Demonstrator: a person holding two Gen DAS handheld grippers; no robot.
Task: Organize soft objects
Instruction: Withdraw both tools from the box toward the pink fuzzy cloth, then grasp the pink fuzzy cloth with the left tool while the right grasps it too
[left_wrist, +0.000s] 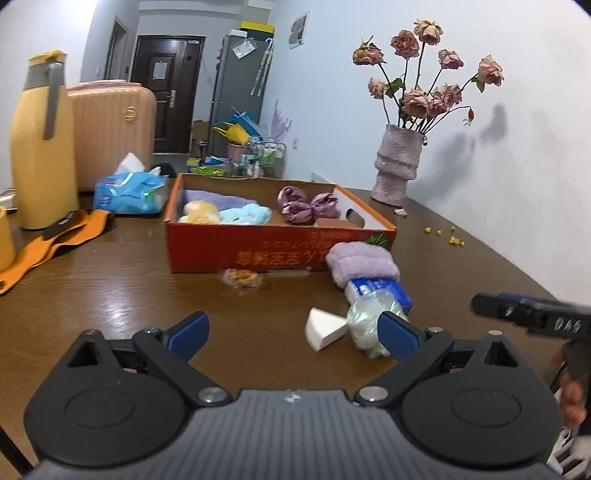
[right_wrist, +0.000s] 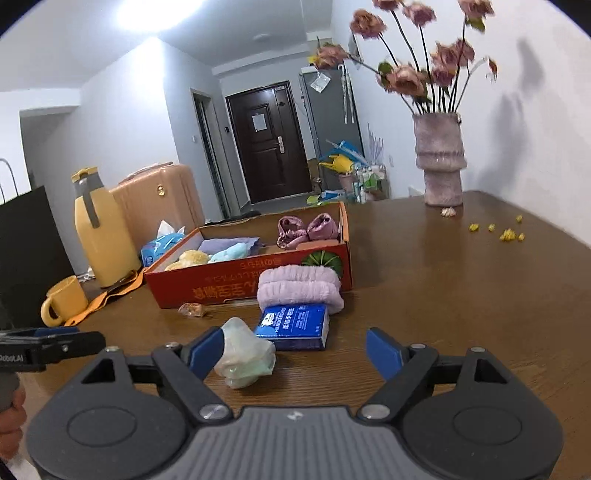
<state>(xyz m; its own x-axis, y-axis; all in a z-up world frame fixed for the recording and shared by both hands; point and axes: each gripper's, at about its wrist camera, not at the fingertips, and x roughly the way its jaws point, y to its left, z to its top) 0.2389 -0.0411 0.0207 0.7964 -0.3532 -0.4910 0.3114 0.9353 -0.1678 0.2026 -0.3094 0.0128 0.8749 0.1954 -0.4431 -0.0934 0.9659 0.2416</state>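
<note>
The worktop (right_wrist: 461, 295) is dark wood-grain with a glossy finish that mirrors the ceiling light. The red box (left_wrist: 266, 245) is printed cardboard, matt, with a raw brown inside. The lilac towel roll (right_wrist: 299, 290) is thick fluffy cloth. The blue tissue pack (right_wrist: 293, 326) has a shiny plastic wrap. The crumpled bag (right_wrist: 245, 356) looks like thin translucent plastic film, though blur makes this uncertain. The pink scrunchies (left_wrist: 308, 205) have a satin sheen. The vase (left_wrist: 397, 166) looks rough and matt. Each hand-held gripper, left (left_wrist: 293, 334) and right (right_wrist: 295, 350), is matt black plastic with smooth blue pads (right_wrist: 384, 352) and bright metal screws.
</note>
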